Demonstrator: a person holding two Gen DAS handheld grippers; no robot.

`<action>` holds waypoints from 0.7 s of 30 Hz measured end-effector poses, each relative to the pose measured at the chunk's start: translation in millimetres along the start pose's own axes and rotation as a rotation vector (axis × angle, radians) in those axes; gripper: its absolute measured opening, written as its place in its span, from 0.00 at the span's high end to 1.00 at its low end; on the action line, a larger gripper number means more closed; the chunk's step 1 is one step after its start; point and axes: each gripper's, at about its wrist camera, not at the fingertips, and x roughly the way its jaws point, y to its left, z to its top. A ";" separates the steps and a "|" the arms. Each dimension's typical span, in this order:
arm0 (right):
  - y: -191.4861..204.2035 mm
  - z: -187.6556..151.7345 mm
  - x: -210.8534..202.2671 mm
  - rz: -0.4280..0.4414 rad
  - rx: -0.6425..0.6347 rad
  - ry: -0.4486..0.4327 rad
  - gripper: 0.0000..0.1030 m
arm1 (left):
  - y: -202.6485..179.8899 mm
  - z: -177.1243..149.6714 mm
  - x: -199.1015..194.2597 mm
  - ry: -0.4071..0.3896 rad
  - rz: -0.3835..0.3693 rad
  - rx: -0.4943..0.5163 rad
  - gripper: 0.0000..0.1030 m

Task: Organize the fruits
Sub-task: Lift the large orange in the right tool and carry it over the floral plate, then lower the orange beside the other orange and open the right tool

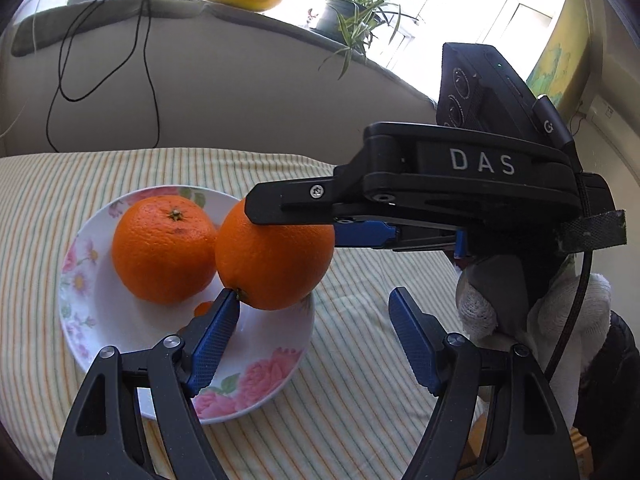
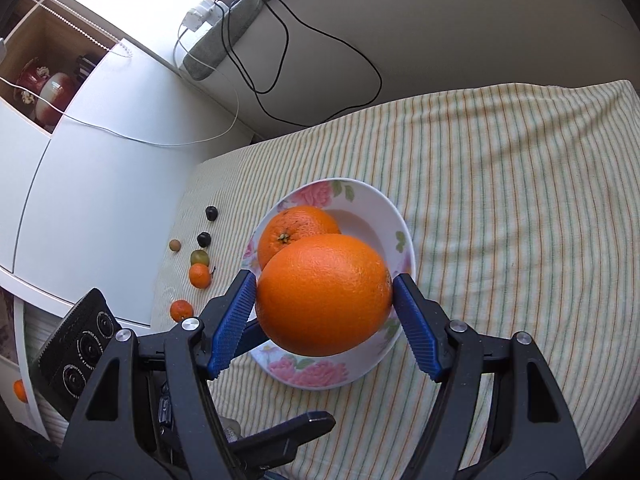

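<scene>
- A striped tablecloth (image 2: pixel 500 184) covers the table, with a white cabinet (image 2: pixel 92 168) beside its far edge in the right wrist view.
- A floral plate (image 2: pixel 404 216) sits on the cloth; one orange (image 1: pixel 164 248) rests in it, stem up.
- The right gripper (image 2: pixel 324 300) is clamped on a second orange (image 2: pixel 324 296): its blue pads (image 2: pixel 236 320) press the fruit's two sides, and the fruit hangs above the plate's near half, just beside the resting orange.
- The left gripper (image 1: pixel 314 302) has its jaws apart with nothing between them; its left fingertip touches or nearly touches the held orange's underside, over the plate.
- A gloved hand (image 1: pixel 480 308) holds the right gripper's handle.
- Small fruits lie on the cloth well apart from the plate: two small oranges (image 2: pixel 199 275), a green grape (image 2: pixel 199 257), two dark berries (image 2: pixel 211 213).
</scene>
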 end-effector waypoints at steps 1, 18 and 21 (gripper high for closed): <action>-1.3 1.6 1.5 -0.005 -0.003 -0.002 0.29 | -1.1 -0.1 0.3 0.001 0.004 0.004 0.26; -4.6 16.5 -14.7 0.015 0.015 -0.092 0.29 | 0.3 -8.9 -39.2 -0.036 0.002 0.030 0.27; 0.1 12.2 -17.0 0.013 0.001 -0.098 0.29 | 3.4 -13.5 -46.2 -0.034 0.017 0.038 0.27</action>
